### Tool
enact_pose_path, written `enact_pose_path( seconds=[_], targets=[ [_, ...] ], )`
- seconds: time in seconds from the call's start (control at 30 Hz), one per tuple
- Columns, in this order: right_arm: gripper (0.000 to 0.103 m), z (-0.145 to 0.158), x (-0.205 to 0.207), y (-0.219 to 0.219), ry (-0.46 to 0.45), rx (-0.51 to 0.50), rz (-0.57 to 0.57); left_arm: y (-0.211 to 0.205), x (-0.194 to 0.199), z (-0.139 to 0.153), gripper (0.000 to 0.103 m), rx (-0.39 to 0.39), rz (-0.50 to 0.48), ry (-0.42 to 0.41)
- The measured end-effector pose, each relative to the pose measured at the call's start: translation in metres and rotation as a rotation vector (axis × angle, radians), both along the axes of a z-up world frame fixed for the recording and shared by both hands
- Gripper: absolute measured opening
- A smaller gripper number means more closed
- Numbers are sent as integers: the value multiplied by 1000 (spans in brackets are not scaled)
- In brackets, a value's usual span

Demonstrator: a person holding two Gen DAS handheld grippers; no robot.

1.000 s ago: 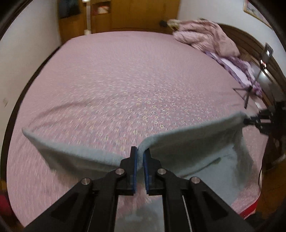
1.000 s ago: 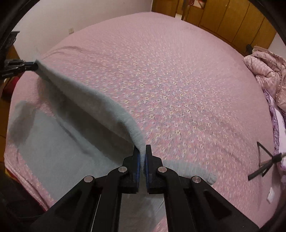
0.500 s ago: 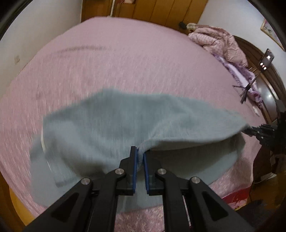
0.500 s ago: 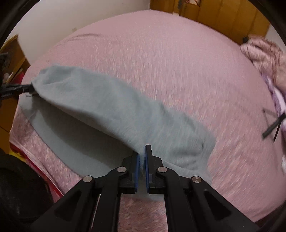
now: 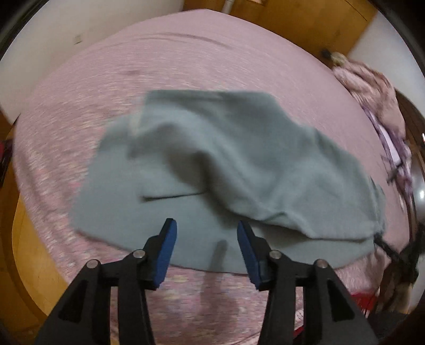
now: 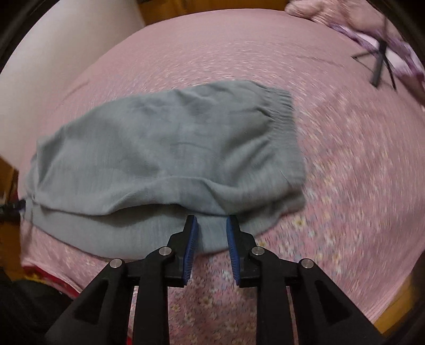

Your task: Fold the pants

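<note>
The pants (image 5: 239, 164) are looking grey-green all over, with no pattern on them. The bed (image 6: 345, 148) is showing pink, with tiny white and yellow flowers on it. The left gripper (image 5: 204, 236) is looking black, and its pads (image 5: 166, 249) are showing bright blue. The right gripper (image 6: 211, 233) is looking black too, with blue pads (image 6: 190, 246). The blanket (image 5: 372, 90) far off is looking pale pink. The wall (image 5: 87, 24) is looking white. The doors (image 5: 297, 18) behind are glowing yellow-brown like wood. The tripod (image 6: 379, 63) is looking black.
</note>
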State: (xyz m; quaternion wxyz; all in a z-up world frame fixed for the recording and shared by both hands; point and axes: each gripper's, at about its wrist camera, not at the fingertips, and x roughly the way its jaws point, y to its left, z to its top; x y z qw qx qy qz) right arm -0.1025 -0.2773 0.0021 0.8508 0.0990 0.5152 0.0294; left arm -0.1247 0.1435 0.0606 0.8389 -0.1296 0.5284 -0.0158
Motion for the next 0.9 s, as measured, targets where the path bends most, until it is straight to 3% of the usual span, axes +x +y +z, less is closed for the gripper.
enact_pose_path(
  seconds=[0.17,0.23,0.43,0.63,0.77,0.9],
  targets=[
    [25,3,-6,-13,4,-3,-30,35,-5,-3,50,-51,121,-13],
    [33,2,-12,-12,2,2,-38,45,-6,-6,50,-57,155,-11],
    [36,-7,-10,-27,2,94,-46,52,1,-14,50,-89,188,-28],
    [36,-10,-19,-53,-13,173,-64,38,8,-15,50,-48,181,-44],
    [38,-13,-24,-66,-20,166,-60,30,16,-18,50,-18,197,-40],
    [48,-11,-26,-67,-27,160,-46,21,23,-18,50,48,177,-47]
  ],
)
